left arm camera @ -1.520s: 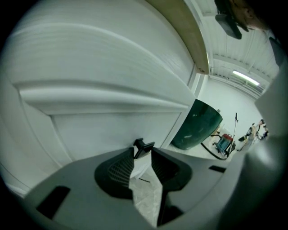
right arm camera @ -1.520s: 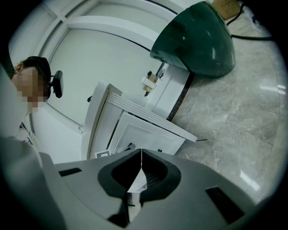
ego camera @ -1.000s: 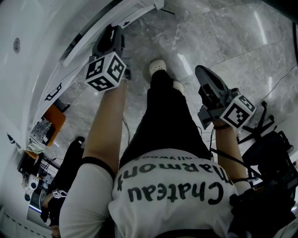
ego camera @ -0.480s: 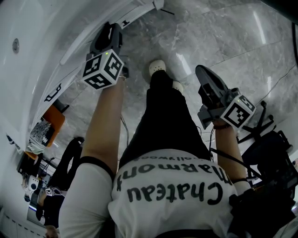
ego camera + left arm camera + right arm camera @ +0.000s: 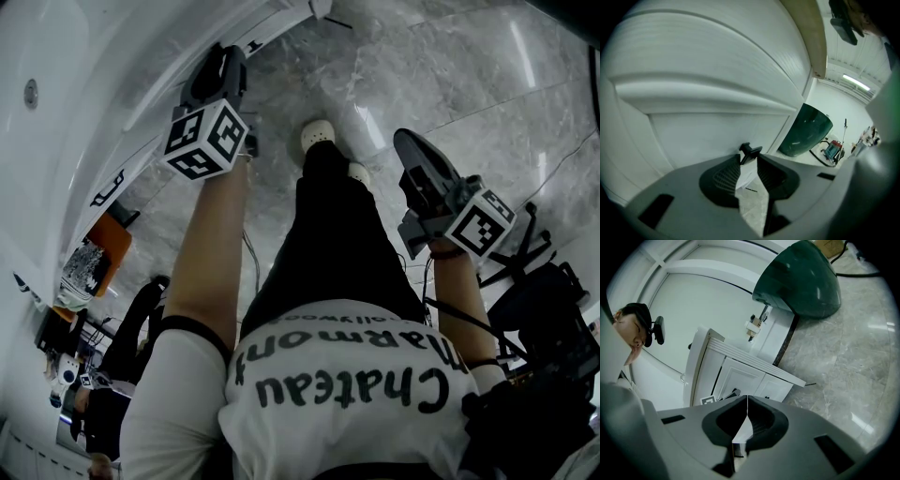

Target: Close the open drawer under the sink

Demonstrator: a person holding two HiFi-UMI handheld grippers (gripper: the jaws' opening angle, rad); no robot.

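Note:
The white drawer front (image 5: 708,136) fills the left gripper view, with its small black handle (image 5: 750,151) sticking out. My left gripper (image 5: 749,158) is shut on that handle, which sits between the fingertips. In the head view the left gripper (image 5: 223,67) reaches in under the white sink (image 5: 56,56), against the drawer's top edge (image 5: 234,42). My right gripper (image 5: 405,145) hangs over the floor to the right of the person's legs, away from the cabinet. Its jaws meet in a line, shut on nothing (image 5: 747,403). The white cabinet (image 5: 736,373) lies ahead of it.
A dark green tub (image 5: 797,280) stands on the grey marble floor (image 5: 450,84) beyond the cabinet. The person's white shoe (image 5: 319,133) is just right of the left gripper. An orange box (image 5: 108,244) lies at the left, and black gear (image 5: 544,319) at the lower right.
My left gripper has shifted very slightly toward the cabinet, still on the handle. The right gripper has kept still.

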